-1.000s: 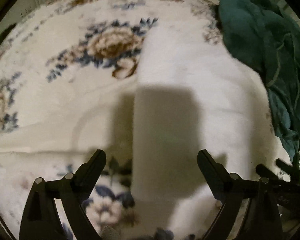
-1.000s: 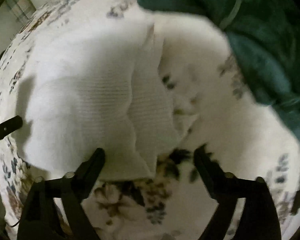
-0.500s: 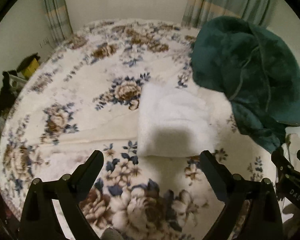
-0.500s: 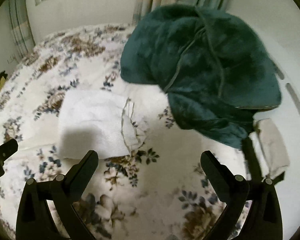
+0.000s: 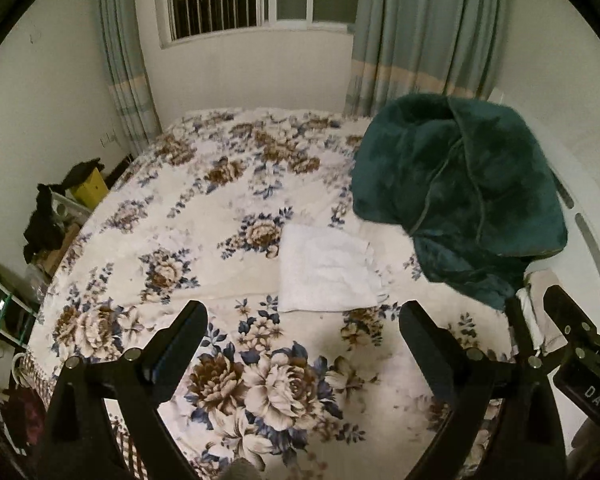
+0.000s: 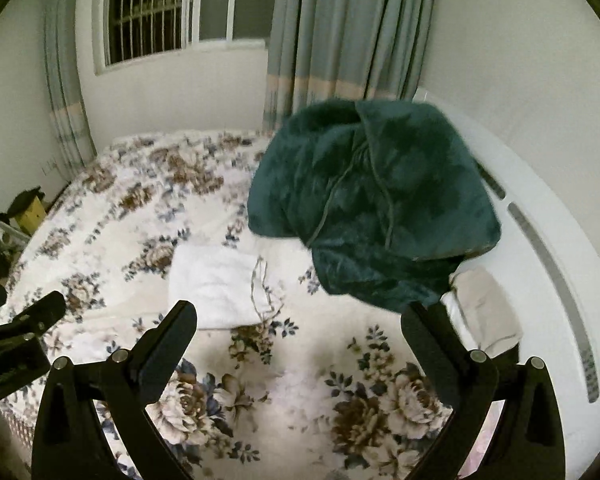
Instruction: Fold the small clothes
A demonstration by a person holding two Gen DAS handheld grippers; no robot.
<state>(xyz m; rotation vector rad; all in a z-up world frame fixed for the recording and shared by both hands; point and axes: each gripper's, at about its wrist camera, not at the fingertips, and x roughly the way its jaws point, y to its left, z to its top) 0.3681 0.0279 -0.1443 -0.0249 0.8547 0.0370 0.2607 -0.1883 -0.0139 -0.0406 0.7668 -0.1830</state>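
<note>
A small white garment (image 5: 326, 270) lies folded into a neat rectangle on the floral bedspread (image 5: 204, 216); it also shows in the right wrist view (image 6: 216, 286). My left gripper (image 5: 303, 322) is open and empty, raised well back from the garment. My right gripper (image 6: 299, 320) is open and empty too, held above the near part of the bed. The right gripper's tip (image 5: 572, 320) shows at the right edge of the left wrist view, and the left gripper's tip (image 6: 24, 320) at the left edge of the right wrist view.
A dark green plush blanket (image 5: 460, 200) is heaped at the right of the bed, also in the right wrist view (image 6: 372, 204). A white headboard (image 6: 540, 240) runs along the right. Clutter with a yellow box (image 5: 86, 186) sits by the left wall. Curtains (image 5: 420, 32) hang behind.
Both grippers pulled up and back from the white garment, which went from filling the views to lying small in the middle of the bed. The garment stays folded where it lay.
</note>
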